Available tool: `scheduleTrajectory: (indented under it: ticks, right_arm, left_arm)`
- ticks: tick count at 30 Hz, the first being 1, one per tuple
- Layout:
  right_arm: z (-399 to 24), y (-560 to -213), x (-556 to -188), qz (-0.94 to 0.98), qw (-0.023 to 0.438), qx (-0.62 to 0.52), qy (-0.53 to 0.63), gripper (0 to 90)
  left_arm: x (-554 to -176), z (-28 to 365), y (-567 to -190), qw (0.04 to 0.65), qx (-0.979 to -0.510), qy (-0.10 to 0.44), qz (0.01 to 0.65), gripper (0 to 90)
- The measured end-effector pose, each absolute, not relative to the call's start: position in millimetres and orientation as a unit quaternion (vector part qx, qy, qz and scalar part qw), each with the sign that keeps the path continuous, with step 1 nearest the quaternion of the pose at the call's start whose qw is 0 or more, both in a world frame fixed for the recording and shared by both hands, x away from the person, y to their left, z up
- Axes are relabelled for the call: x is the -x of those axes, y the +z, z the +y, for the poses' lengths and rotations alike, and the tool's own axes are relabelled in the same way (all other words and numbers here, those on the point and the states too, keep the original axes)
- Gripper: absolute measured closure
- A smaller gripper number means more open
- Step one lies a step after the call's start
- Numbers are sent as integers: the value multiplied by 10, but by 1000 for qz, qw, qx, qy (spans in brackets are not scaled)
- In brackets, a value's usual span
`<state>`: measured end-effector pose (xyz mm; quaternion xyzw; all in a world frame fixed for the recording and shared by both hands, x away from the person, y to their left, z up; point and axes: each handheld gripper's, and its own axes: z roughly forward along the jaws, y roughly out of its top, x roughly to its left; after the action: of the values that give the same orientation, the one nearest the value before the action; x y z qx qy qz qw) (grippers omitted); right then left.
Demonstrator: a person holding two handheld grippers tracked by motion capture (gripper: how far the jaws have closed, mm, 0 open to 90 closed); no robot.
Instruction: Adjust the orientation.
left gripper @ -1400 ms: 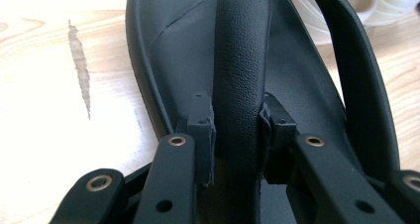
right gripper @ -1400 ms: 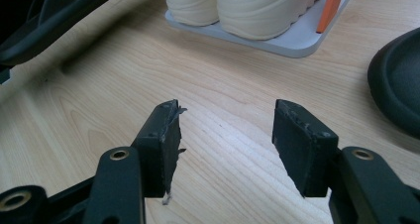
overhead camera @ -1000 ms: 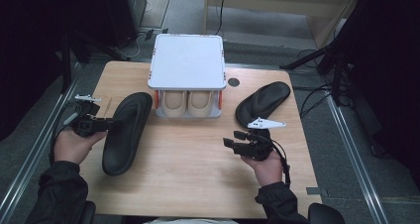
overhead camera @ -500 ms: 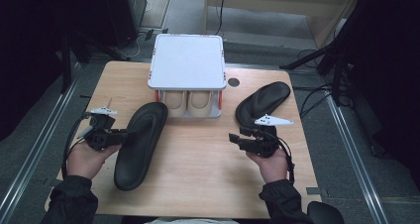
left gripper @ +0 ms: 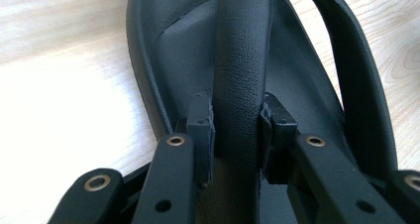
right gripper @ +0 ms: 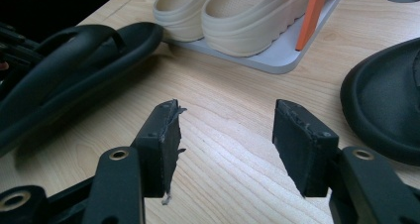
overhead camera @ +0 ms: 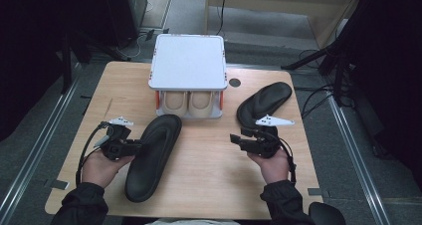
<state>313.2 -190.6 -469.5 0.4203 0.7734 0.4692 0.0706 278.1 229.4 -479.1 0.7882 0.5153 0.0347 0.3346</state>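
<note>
Wooden table (overhead camera: 209, 185) carries our white two-tier shoe rack (overhead camera: 188, 61) holding beige clogs (overhead camera: 188, 101). One black flip-flop (overhead camera: 152, 155) lies front-left; a second flip-flop (overhead camera: 263, 103) lies right. Our left gripper (overhead camera: 133, 146) clamps the near flip-flop's strap (left gripper: 242, 75). Our right gripper (overhead camera: 234, 139) hovers, jaws apart, empty.
</note>
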Motion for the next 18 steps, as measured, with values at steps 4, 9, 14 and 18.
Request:
scheduleTrajectory:
  ticks: [4, 9, 14, 18]
  right_arm:
    - [-1904, -4698, -3132, 775, 72, -418, 469, 448]
    - [-1900, -4700, -3133, 775, 71, -418, 468, 448]
    - [-1897, -4700, -3130, 776, 72, -418, 467, 448]
    - [-1887, -4702, -3126, 776, 70, -418, 468, 448]
  left_arm:
    - [-2784, 2237, -4826, 327, -794, 30, 511, 718]
    - [-2796, 2171, -4873, 321, -798, 22, 509, 717]
    - [-2835, 2132, -4945, 309, -803, 17, 510, 716]
    - [-2879, 2103, -5000, 302, -805, 14, 510, 704]
